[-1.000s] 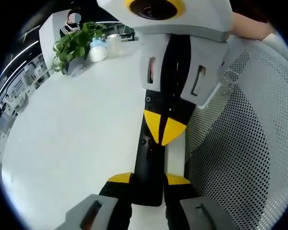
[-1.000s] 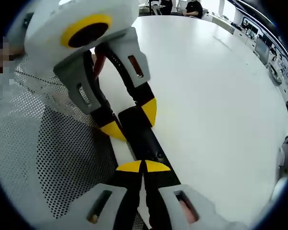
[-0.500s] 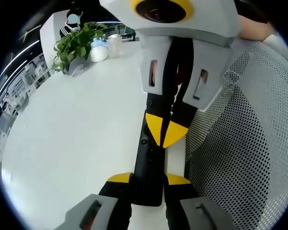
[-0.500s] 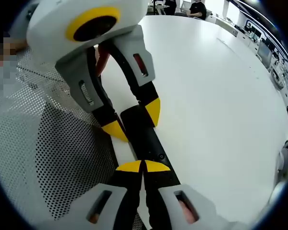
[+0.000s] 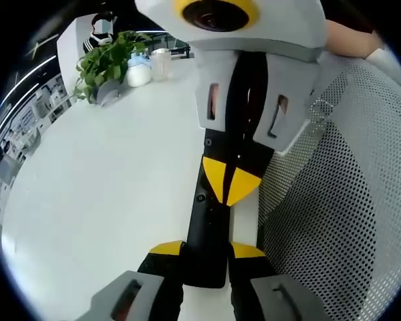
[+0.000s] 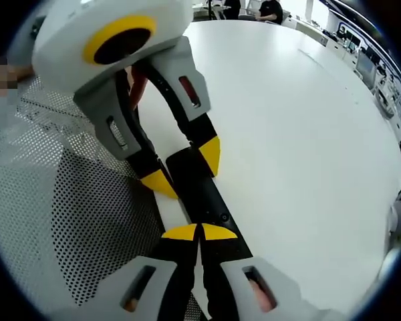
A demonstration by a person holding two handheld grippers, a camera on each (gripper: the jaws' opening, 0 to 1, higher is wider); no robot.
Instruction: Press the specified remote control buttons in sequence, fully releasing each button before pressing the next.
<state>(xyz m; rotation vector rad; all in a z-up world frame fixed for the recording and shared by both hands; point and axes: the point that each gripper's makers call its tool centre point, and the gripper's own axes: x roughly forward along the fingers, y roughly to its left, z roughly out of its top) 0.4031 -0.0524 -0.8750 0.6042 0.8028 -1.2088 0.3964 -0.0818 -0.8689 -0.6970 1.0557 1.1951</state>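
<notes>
A: Left gripper (image 5: 207,249)?
B: Fingers (image 5: 166,248) clenched on the near end of the black remote control (image 5: 210,227), one yellow tip on each side.

A: Right gripper (image 6: 199,232)?
B: Fingers (image 6: 180,233) pressed together, tips down on the remote's top face.

A: Location?
B: Remote lies on the white worktop (image 5: 107,180), beside a perforated white mesh surface (image 5: 327,200).

A: Surroundings?
B: Potted plant (image 5: 107,63) and a cup (image 5: 159,61) at the far edge.
</notes>
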